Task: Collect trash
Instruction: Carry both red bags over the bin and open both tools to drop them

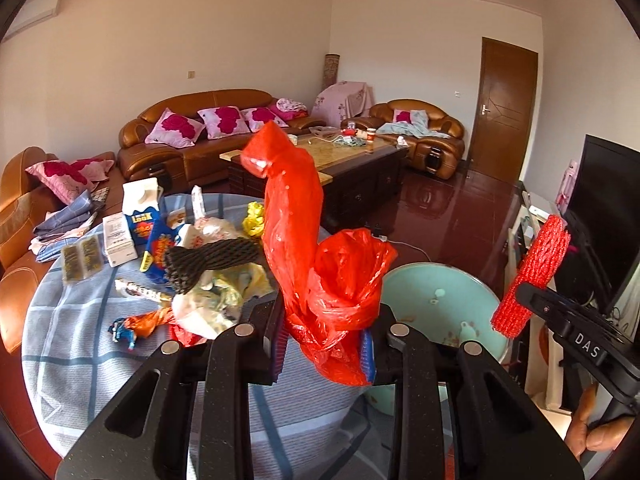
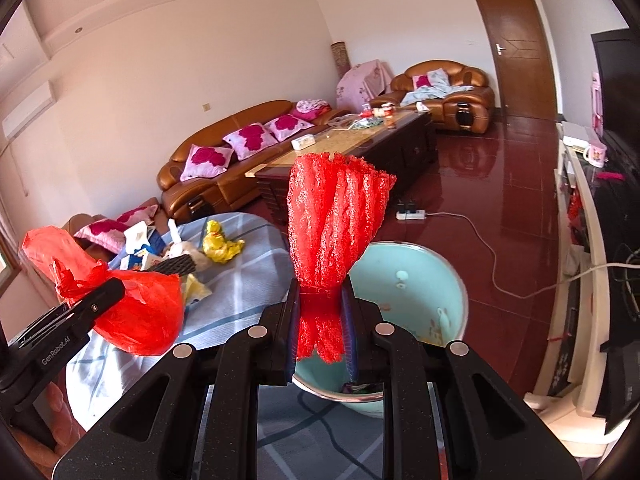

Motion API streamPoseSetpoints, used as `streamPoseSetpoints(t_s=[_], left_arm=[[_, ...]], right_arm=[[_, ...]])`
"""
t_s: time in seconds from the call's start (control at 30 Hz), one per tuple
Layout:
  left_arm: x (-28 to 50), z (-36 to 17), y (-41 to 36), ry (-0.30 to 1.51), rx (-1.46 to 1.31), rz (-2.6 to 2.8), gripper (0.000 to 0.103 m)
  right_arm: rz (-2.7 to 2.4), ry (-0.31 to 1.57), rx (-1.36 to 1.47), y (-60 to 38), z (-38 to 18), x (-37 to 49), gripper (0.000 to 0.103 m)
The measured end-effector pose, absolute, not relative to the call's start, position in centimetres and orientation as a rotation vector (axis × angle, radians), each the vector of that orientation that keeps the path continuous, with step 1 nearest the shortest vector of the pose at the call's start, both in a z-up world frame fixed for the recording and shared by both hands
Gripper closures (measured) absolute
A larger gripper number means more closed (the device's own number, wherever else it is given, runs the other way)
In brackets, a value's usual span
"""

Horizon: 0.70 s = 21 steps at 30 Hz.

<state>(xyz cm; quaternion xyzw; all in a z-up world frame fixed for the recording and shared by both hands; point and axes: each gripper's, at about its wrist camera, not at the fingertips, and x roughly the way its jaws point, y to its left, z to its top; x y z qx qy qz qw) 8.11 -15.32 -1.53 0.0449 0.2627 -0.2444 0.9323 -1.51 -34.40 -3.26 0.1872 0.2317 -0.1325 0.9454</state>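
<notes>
Your left gripper [image 1: 326, 344] is clenched on a crumpled red plastic bag [image 1: 304, 240], which stands up between its black fingers and rises in a tall twisted column. Your right gripper [image 2: 320, 320] is clamped tight on a red foam fruit net [image 2: 336, 216], pinched at its narrow waist so the ribbed mesh fans out above the fingers.

Both grippers are held above the edge of a round table covered with a blue-and-white checked cloth [image 1: 72, 340]. Just beside the table, on the right, stands a pale turquoise round bin [image 2: 440, 280]; the right gripper's view shows the red net directly over its near rim, with some scraps visible at the bottom of the bin.

More litter lies on the cloth: a black foam net sleeve [image 1: 208, 262], a white and blue milk carton [image 1: 142, 210] standing upright, a small white box [image 1: 118, 234] just beside it, a crumpled yellow plastic wrapper [image 1: 254, 220], and an orange and blue snack wrapper [image 1: 136, 324] near the table's near edge.

Behind the table are a brown leather sofa [image 1: 208, 136] with pink flowered cushions and a long dark wooden coffee table [image 1: 352, 168].
</notes>
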Motion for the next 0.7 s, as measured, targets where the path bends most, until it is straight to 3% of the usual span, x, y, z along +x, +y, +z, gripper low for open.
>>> streamPoseSetpoints(t_s=[0.7], left_arm=[[10.8,-7.0,-25.8,0.656,0.144,-0.682,0.074]], right_arm=[[-0.374,0.613,0.44,-40.2,-9.2,0.2,0.084]])
